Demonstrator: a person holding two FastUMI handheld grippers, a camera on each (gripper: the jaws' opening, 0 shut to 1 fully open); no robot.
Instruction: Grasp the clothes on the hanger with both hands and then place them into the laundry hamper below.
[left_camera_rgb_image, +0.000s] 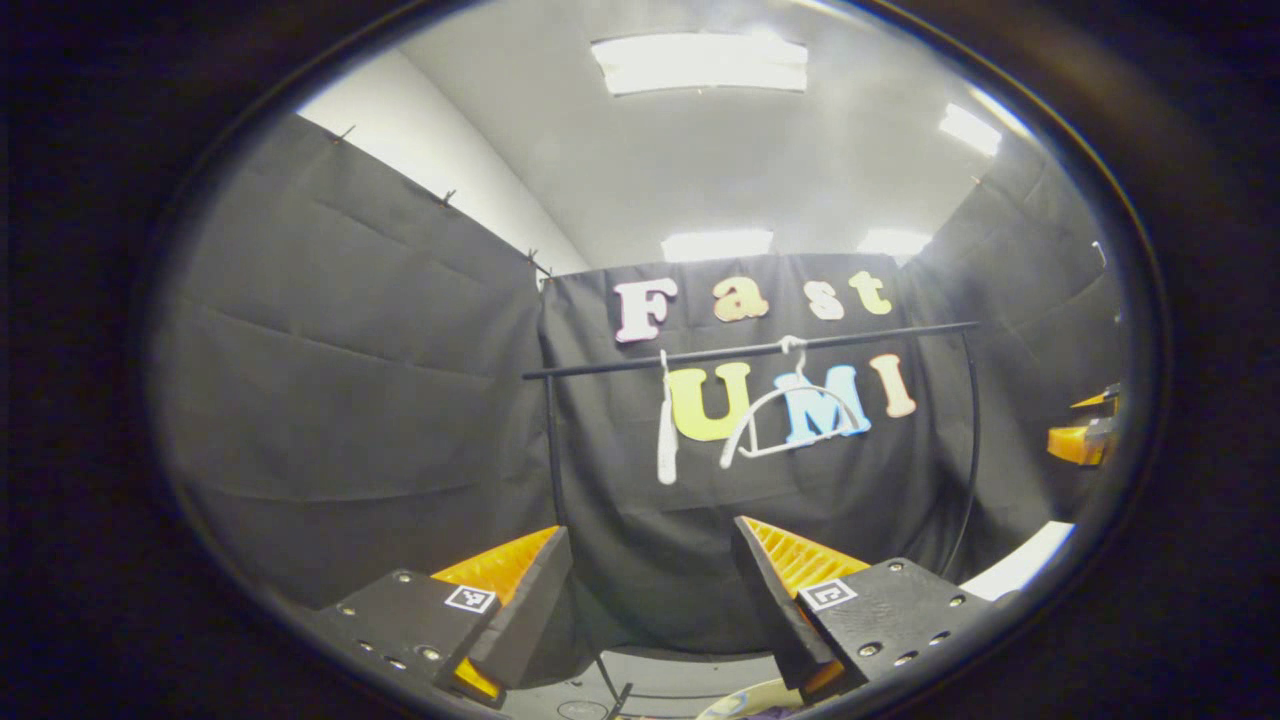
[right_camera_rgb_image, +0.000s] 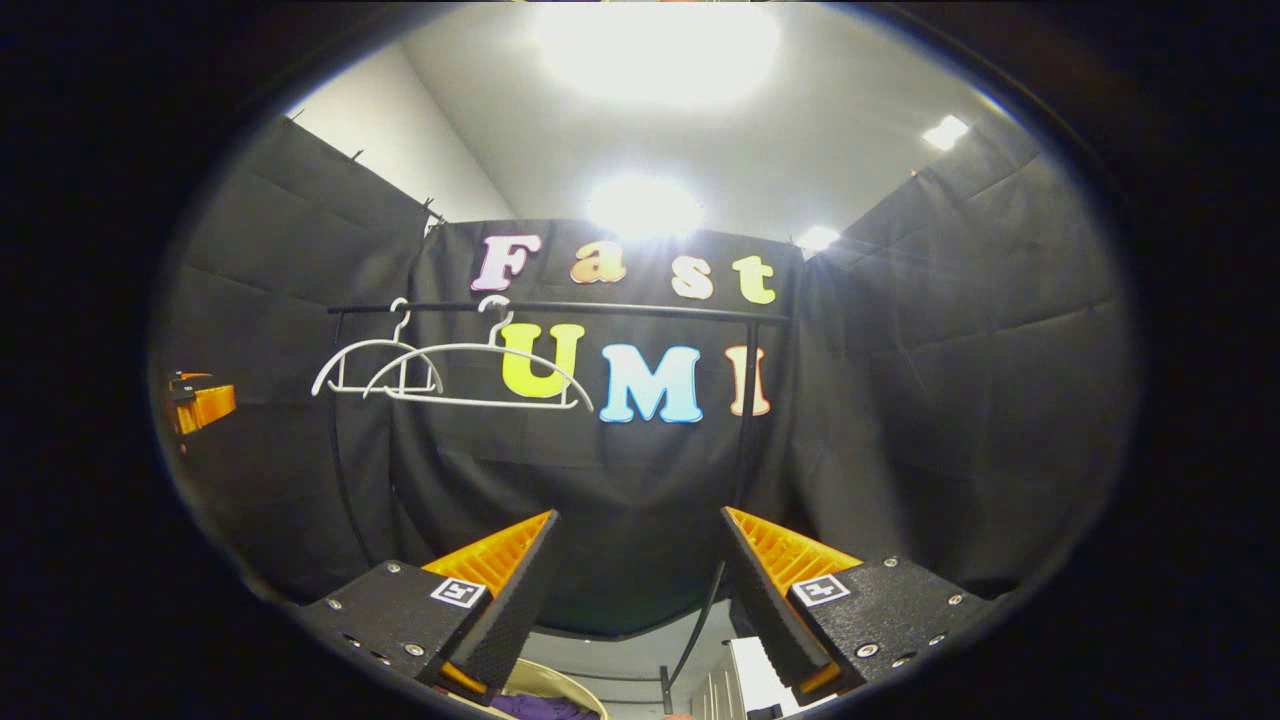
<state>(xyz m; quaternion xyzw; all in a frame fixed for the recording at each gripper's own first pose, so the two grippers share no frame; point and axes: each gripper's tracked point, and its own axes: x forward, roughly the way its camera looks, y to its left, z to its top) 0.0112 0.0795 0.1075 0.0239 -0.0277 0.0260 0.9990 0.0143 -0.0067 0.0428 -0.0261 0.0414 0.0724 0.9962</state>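
the laundry hamper (right_camera_rgb_image: 560, 690) is cut off by the bottom edge of the right gripper view, only a curved stretch of pale rim showing, with a scrap of purple cloth (right_camera_rgb_image: 545, 708) inside, too little to tell the garment. in the left gripper view the other gripper (left_camera_rgb_image: 1085, 430) is clipped at the right edge.

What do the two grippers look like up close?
The left gripper and the right gripper look alike. Each has two wedge-shaped fingers with ridged inner faces, fixed to dark, speckled blocks dotted with small screws. Each block carries a little square black-and-white marker sticker.
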